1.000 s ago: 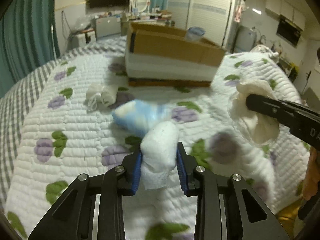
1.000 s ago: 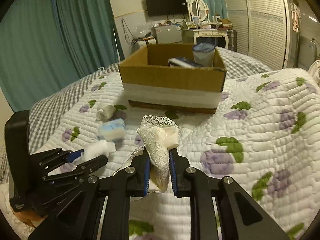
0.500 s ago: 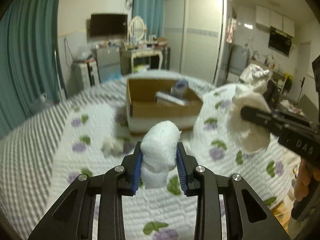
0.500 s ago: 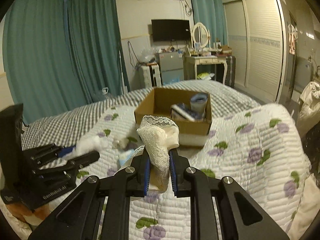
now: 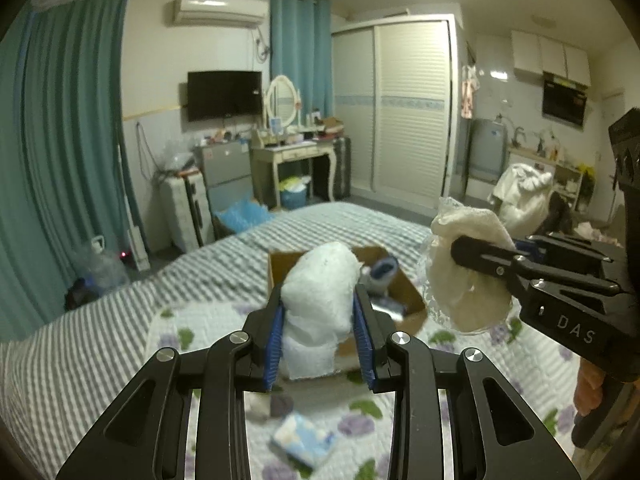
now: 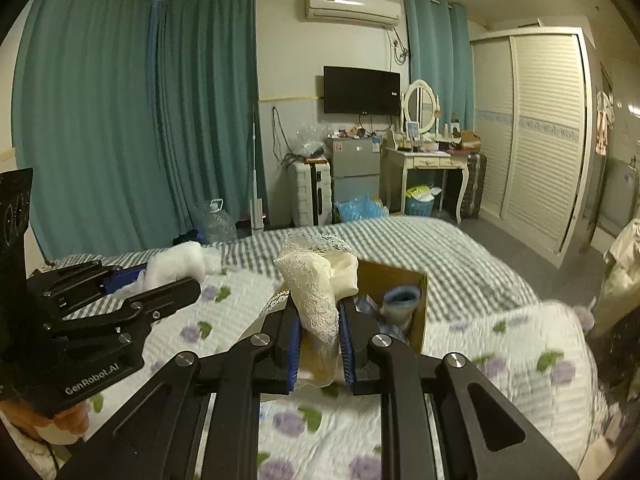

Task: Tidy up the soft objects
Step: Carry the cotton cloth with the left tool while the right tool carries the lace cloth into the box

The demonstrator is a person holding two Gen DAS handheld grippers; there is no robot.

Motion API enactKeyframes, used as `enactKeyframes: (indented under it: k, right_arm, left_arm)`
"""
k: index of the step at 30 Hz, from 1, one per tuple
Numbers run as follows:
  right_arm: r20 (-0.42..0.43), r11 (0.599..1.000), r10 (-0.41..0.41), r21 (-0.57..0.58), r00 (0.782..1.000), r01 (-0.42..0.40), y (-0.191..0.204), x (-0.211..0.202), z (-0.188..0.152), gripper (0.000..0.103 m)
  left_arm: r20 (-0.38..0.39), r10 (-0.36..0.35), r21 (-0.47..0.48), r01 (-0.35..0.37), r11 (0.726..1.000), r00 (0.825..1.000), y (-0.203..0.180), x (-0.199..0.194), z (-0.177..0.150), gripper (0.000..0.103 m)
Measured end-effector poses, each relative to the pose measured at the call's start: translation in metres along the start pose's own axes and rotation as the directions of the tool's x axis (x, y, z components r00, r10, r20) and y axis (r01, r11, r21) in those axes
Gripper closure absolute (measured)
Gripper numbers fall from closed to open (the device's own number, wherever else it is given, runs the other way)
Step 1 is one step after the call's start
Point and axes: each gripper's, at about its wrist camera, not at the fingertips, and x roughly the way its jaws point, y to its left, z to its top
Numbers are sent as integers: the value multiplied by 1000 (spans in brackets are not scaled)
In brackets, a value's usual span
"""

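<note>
My left gripper [image 5: 320, 320] is shut on a white rolled cloth [image 5: 320, 296] and holds it high above the bed. My right gripper [image 6: 319, 336] is shut on a cream lace-trimmed cloth [image 6: 316, 280]; it also shows in the left wrist view [image 5: 464, 280]. An open cardboard box [image 5: 404, 292] with a blue cup [image 6: 400, 300] and other items inside sits on the quilt ahead, below both grippers. A light blue soft bundle [image 5: 302, 438] lies on the quilt under my left gripper. The left gripper and its white cloth [image 6: 176, 268] show at the left of the right wrist view.
The bed carries a white quilt with purple flowers [image 6: 520, 360] over a grey checked sheet [image 5: 80, 340]. Beyond the bed stand teal curtains [image 6: 120, 120], a dressing table [image 6: 424, 160], a wardrobe [image 6: 540, 128] and a suitcase [image 6: 312, 196].
Both grippers have risen well above the bed with their cloths still held. The box and the bundles on the quilt now sit lower and smaller in both views.
</note>
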Motion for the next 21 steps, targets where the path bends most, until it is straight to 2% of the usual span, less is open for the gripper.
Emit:
enactKeyframes:
  k: [5, 11, 21]
  right_arm:
    - [6, 1000, -9, 0, 1000, 9, -16, 29, 24, 87]
    - [-22, 999, -39, -6, 999, 39, -45, 89, 43, 87]
    - [-122, 999, -28, 34, 992, 32, -84, 208, 27, 87]
  left_arm:
    - [-16, 30, 25, -29, 999, 999, 2, 44, 16, 72]
    - [-45, 55, 50, -53, 997, 997, 1, 100, 18, 72]
    - [-128, 63, 72, -55, 996, 990, -5, 187, -6, 72]
